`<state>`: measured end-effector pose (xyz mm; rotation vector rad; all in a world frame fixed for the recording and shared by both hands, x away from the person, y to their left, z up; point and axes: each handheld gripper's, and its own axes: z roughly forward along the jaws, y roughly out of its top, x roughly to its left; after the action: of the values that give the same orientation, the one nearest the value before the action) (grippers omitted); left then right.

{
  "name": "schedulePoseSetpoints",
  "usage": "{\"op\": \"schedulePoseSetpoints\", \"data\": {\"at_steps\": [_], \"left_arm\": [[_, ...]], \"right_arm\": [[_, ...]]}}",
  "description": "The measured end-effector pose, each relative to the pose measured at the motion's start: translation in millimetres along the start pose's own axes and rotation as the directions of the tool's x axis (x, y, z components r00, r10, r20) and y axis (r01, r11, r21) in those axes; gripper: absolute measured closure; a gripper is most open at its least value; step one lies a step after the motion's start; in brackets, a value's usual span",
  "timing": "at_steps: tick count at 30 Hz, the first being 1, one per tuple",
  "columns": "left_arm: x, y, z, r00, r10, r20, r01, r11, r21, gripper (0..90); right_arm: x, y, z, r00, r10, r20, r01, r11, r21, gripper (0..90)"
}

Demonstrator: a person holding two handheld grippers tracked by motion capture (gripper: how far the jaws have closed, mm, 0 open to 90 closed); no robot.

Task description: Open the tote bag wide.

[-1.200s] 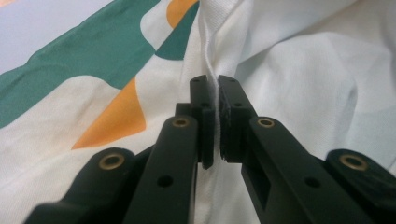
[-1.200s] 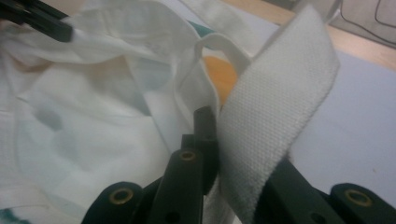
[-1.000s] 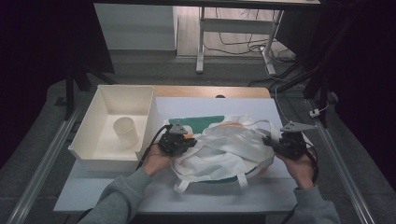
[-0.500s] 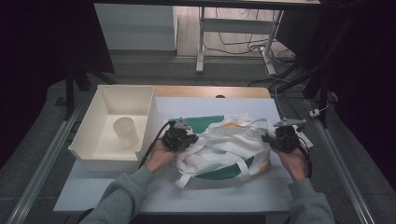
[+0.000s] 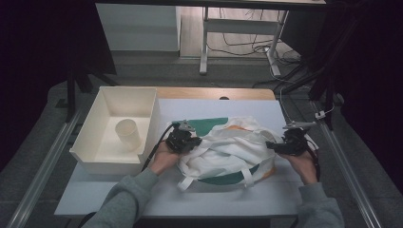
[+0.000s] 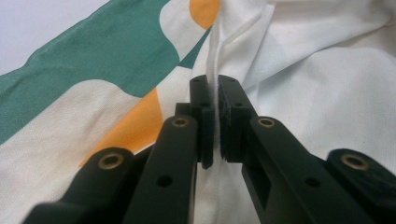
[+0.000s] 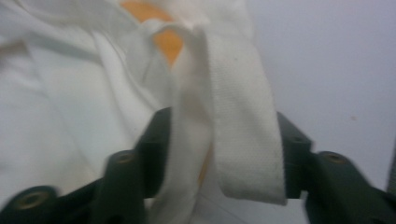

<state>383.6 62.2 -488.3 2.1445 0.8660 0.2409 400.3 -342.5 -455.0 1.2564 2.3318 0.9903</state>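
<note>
A white cloth bag with green and orange patches lies crumpled on the white table. My left gripper is at the bag's left edge, and in the left gripper view my left gripper is shut on a raised fold of the bag. At the bag's right edge is my right gripper. In the right gripper view my right gripper has its jaws well apart, with a flat white strap and bunched fabric lying between them.
A white bin stands at the table's left and holds an upright pale cup. Two loose straps trail off the bag's near edge. Table rails run along both sides.
The bag's fabric has shifted and settled flatter between the grippers, and its straps have been rearranged. Both hands have stayed almost in place at the bag's two sides.
</note>
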Motion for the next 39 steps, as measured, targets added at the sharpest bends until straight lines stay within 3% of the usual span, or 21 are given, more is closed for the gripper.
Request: {"op": "schedulePoseSetpoints", "data": {"at_steps": [3,7,14,17,24,33,39], "left_arm": [[-0.7,0.2,-0.5,1.0000,0.004,0.003,-0.004,1.0000,0.000,84.7],[-0.5,0.0,-1.7,1.0000,0.003,0.005,-0.003,1.0000,0.002,84.7],[-0.9,-0.8,0.6,1.0000,-0.001,0.006,0.001,1.0000,0.007,84.7],[-0.9,-0.7,1.1,1.0000,0.003,0.003,-0.003,0.9999,0.010,84.7],[-1.2,-0.9,1.0,1.0000,0.003,0.002,-0.003,1.0000,0.008,84.7],[-0.4,-1.5,1.8,1.0000,0.000,0.005,0.000,1.0000,0.006,84.6],[-0.3,-1.4,1.4,1.0000,0.000,0.007,0.000,1.0000,0.006,84.5]], "right_arm": [[4.3,5.1,-22.8,0.9997,-0.024,0.008,0.025,0.999,-0.034,31.6],[12.0,11.5,-39.6,0.9984,-0.057,-0.006,0.057,0.997,-0.047,28.7],[-13.0,-2.6,-40.4,0.9973,0.052,-0.051,-0.054,0.997,-0.049,25.7],[-13.1,-2.2,-45.5,0.9979,0.050,-0.040,-0.054,0.995,-0.087,26.5],[18.8,12.9,-49.1,0.9951,-0.061,-0.078,0.048,0.986,-0.162,32.5],[67.0,24.7,-24.6,0.9679,-0.194,-0.160,0.170,0.974,-0.152,36.0],[103.5,31.8,-10.1,0.9341,-0.287,-0.212,0.269,0.957,-0.112,36.1]]}}
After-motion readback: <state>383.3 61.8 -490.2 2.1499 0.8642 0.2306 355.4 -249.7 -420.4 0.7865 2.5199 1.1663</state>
